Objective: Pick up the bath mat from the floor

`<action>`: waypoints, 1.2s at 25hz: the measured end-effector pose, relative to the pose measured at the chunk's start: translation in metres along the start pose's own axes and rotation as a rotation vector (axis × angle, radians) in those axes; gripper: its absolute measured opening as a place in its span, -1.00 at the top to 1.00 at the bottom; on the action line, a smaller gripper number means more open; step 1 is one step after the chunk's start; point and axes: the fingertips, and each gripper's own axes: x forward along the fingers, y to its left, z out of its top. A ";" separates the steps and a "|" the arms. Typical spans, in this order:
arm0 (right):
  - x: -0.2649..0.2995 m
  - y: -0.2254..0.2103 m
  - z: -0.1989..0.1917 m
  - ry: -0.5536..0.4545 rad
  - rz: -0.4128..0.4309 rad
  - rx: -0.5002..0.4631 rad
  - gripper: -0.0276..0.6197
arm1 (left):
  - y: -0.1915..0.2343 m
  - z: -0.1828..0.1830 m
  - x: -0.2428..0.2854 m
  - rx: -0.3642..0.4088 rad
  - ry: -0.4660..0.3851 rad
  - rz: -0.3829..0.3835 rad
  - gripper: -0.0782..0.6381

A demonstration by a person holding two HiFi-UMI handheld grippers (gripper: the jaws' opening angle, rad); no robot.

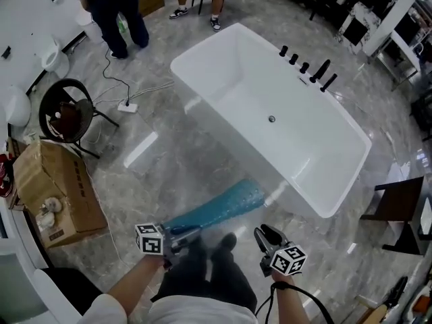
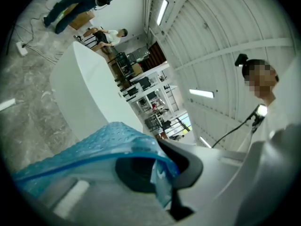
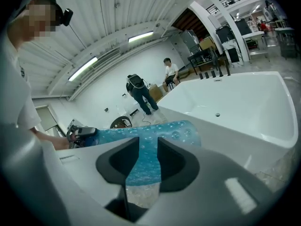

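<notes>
A blue translucent bath mat [image 1: 223, 208] with a bubbled surface hangs off the floor beside the tub, stretched up and to the right from my left gripper [image 1: 185, 233]. That gripper is shut on the mat's near end. In the left gripper view the mat [image 2: 94, 149] drapes over the jaws of the left gripper [image 2: 153, 171]. My right gripper [image 1: 268, 236] stands open, a little below the mat's far end and apart from it. In the right gripper view the mat [image 3: 164, 131] shows beyond the right gripper [image 3: 148, 161], with the left gripper [image 3: 82, 133] at its other end.
A white freestanding bathtub [image 1: 202, 79] with black taps [image 1: 307, 66] fills the middle. A cardboard box [image 1: 54, 194] and a round black stool [image 1: 67, 113] stand at the left, near a power strip [image 1: 127, 105]. A dark chair [image 1: 398, 208] is at the right. A standing person [image 1: 115, 12] and a seated person are at the back.
</notes>
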 end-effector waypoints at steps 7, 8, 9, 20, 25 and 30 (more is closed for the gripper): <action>-0.040 0.051 0.050 -0.023 -0.020 0.003 0.53 | -0.076 0.041 -0.007 0.031 -0.049 -0.032 0.74; -0.047 0.057 0.057 -0.040 -0.014 0.000 0.53 | -0.085 0.046 -0.007 0.036 -0.057 -0.033 0.75; -0.052 0.062 0.064 -0.056 -0.011 0.000 0.53 | -0.094 0.052 -0.007 0.034 -0.068 -0.037 0.74; -0.094 0.088 0.109 -0.217 0.002 0.066 0.53 | -0.159 0.105 -0.008 0.066 -0.172 -0.101 0.74; -0.109 0.096 0.134 -0.278 0.013 0.028 0.53 | -0.184 0.128 -0.012 0.064 -0.228 -0.120 0.74; -0.121 0.102 0.157 -0.328 0.043 -0.008 0.53 | -0.190 0.153 -0.018 0.060 -0.280 -0.128 0.74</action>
